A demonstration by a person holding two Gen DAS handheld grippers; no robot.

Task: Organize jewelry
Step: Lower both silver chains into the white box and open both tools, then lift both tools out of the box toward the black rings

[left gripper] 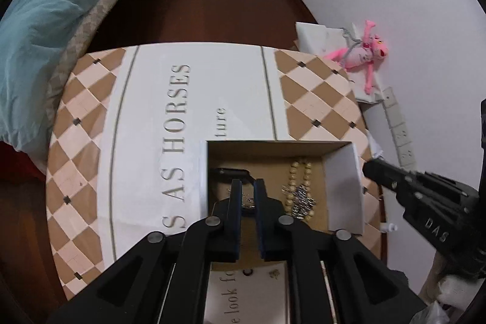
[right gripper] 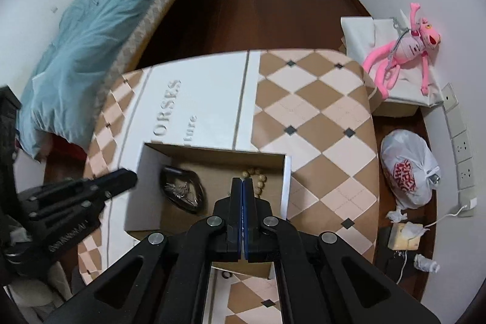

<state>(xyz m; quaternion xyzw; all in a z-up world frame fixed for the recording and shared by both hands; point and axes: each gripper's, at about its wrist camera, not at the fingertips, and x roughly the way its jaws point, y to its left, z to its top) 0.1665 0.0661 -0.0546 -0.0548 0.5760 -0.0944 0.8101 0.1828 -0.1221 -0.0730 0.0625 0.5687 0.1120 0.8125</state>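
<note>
Left wrist view: over a low desk (left gripper: 170,123) papered in tan-and-cream diamonds, the left gripper (left gripper: 247,184) hangs above an open cardboard box (left gripper: 344,181), its fingers (left gripper: 235,199) set a little apart with a pale metallic piece showing in the gap; whether they touch it cannot be told. Beside them on the box floor lie a beaded necklace (left gripper: 300,172) and a silvery chain cluster (left gripper: 300,199), with a dark band (left gripper: 227,172) curled further back, the box evidently serving as the collecting place for the jewelry. The right gripper (left gripper: 372,169) waits just outside the box's right wall, likely kept clear while the left works. In the right wrist view that gripper's fingers (right gripper: 236,202) are pressed flat together with nothing between them, pointing over the box where the beads (right gripper: 258,173) and the dark band (right gripper: 182,190) rest. A small ring-like item (right gripper: 226,274) lies on the desk near the box's front edge, apparently not yet gathered in.
</note>
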